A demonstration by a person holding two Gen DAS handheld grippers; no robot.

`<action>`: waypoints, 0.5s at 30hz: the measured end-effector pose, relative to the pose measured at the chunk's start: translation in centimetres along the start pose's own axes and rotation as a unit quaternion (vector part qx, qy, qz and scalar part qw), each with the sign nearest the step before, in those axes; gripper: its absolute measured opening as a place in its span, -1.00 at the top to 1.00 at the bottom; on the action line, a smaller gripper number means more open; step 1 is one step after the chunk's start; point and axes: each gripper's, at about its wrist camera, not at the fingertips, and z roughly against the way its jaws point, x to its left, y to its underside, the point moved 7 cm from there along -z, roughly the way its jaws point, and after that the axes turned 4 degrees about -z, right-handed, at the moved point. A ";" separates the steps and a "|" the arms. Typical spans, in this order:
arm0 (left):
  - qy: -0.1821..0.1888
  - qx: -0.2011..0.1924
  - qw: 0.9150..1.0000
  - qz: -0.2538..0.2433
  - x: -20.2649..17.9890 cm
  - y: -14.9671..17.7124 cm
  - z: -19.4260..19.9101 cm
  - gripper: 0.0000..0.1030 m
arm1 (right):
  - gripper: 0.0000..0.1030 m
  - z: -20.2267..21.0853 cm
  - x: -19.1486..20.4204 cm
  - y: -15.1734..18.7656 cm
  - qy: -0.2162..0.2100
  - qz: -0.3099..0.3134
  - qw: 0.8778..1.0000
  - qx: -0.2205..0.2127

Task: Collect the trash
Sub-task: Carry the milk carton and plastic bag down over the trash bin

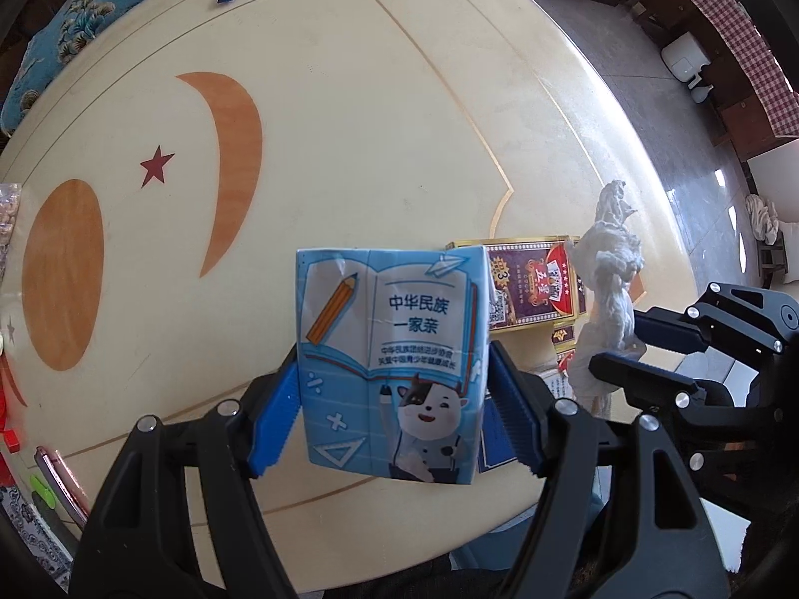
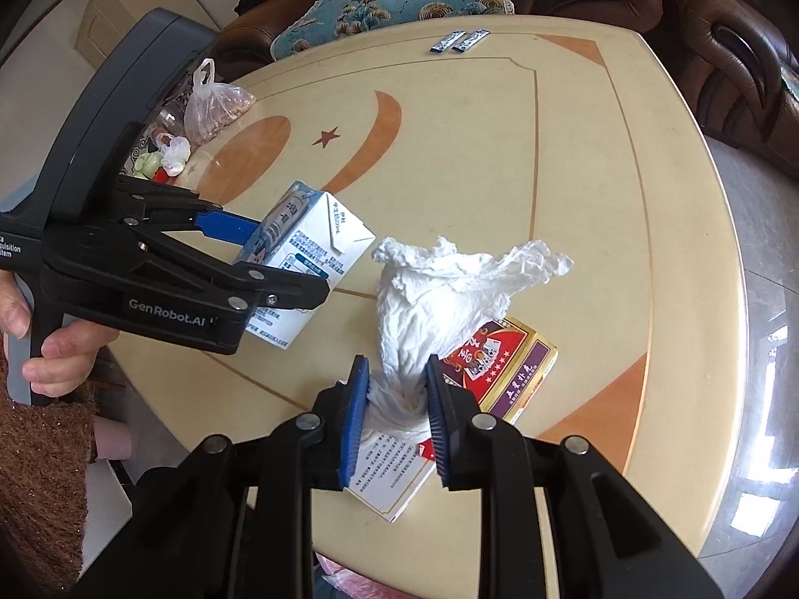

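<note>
My left gripper [image 1: 394, 389] is shut on a blue and white milk carton [image 1: 394, 364] and holds it above the cream table [image 1: 349, 115]. The carton also shows in the right wrist view [image 2: 304, 259], clamped between the left gripper's jaws [image 2: 279, 259]. My right gripper [image 2: 394, 394] is shut on a crumpled white tissue [image 2: 444, 289], held above the table's near edge. The tissue [image 1: 606, 299] and the right gripper [image 1: 634, 349] show at the right of the left wrist view.
A red and gold playing card box [image 2: 504, 364] lies under the tissue beside a printed leaflet [image 2: 389, 474]. Two small blue sachets [image 2: 459, 41] lie at the far edge. Plastic bags [image 2: 212, 105] and small items sit at the left. Sofas surround the table.
</note>
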 end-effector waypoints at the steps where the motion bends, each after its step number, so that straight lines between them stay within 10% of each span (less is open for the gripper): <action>1: -0.003 -0.003 1.000 -0.001 -0.3 0.3 0.5 -0.35 | 0.54 0.0 0.4 -0.2 0.002 0.001 1.000 -0.001; 15: -0.045 -0.061 0.997 -0.022 -5.5 6.6 8.9 -0.35 | 0.54 7.4 3.4 4.5 0.024 0.032 0.998 -0.044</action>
